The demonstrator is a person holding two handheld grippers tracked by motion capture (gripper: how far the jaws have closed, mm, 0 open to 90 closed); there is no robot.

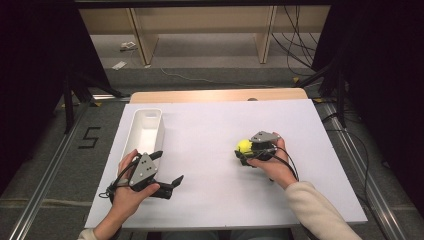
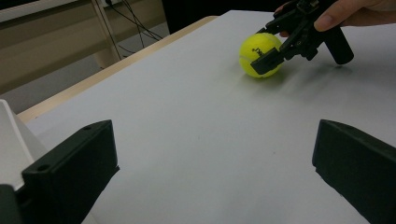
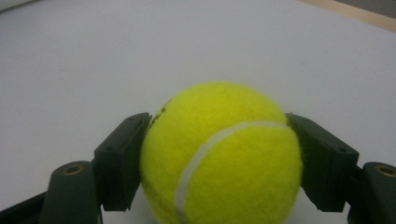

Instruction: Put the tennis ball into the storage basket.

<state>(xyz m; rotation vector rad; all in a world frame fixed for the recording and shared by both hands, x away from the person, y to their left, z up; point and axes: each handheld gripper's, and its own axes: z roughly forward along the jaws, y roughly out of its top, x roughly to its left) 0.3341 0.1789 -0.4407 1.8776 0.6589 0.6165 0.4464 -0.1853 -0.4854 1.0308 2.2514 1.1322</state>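
A yellow tennis ball [image 1: 244, 145] rests on the white tabletop [image 1: 210, 120], right of centre. My right gripper [image 1: 243, 151] is shut on it, one black pad pressed against each side. The right gripper view has the ball [image 3: 219, 154] up close, squeezed between the two pads of the right gripper [image 3: 219, 168]. My left gripper [image 1: 167, 169] stands open near the front left, nothing between its jaws. Across the table in the left gripper view, past the wide-apart jaws of the left gripper [image 2: 212, 168], are the ball [image 2: 259, 54] and the right gripper [image 2: 271, 46] holding it.
A long white bin [image 1: 145, 130] lies along the table's left side, just beyond my left hand; its corner [image 2: 9, 140] shows beside the left jaw. A wooden strip [image 1: 220, 95] runs along the far edge. Cables and shelf legs are on the floor behind.
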